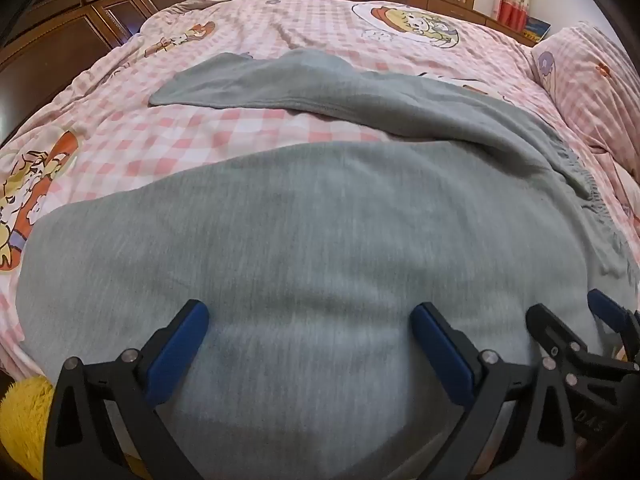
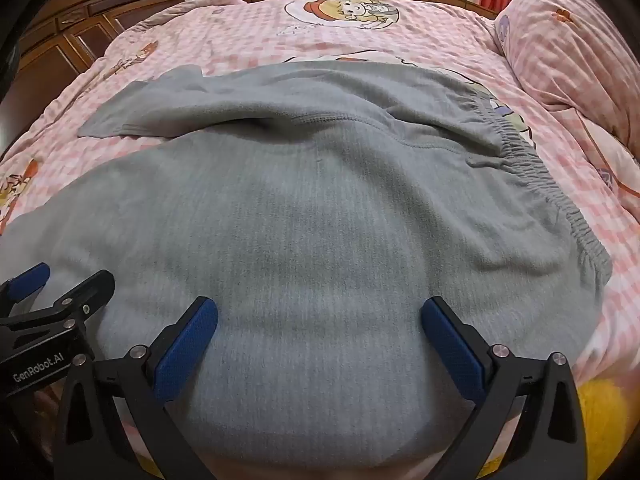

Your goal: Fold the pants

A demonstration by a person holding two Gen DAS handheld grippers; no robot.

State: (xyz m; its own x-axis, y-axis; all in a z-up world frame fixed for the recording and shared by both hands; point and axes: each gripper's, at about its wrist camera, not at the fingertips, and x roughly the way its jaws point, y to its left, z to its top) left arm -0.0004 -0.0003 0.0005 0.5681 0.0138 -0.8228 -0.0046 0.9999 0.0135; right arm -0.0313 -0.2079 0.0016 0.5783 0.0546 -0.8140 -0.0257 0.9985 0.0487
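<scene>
The grey pants (image 2: 320,208) lie spread on the bed, over a pink checked quilt (image 2: 248,28) with cartoon prints. The elastic waistband (image 2: 532,168) is at the right side, and the two legs run toward the left. The far leg (image 1: 256,80) lies apart from the near leg (image 1: 280,220), with a strip of quilt showing between them, so the legs are not yet put one on the other. As far as the pictures show, no fold is made and the whole task is left to do. The left gripper (image 1: 310,320) and the right gripper (image 2: 320,316) hang side by side over the near edge of the cloth, both tilted downward. The jaws of each one stand wide apart, with only flat cloth under them, and nothing is pinched. I judge that the first step is to take the near edge and bring the near leg over the far one, or the opposite, and then fold the length. A pillow (image 2: 568,40) lies at the far right, and a dark wooden wardrobe (image 1: 76,24) stands at the far left. Something yellow and fluffy (image 1: 24,408) shows at the near edge; I cannot tell what it is.
</scene>
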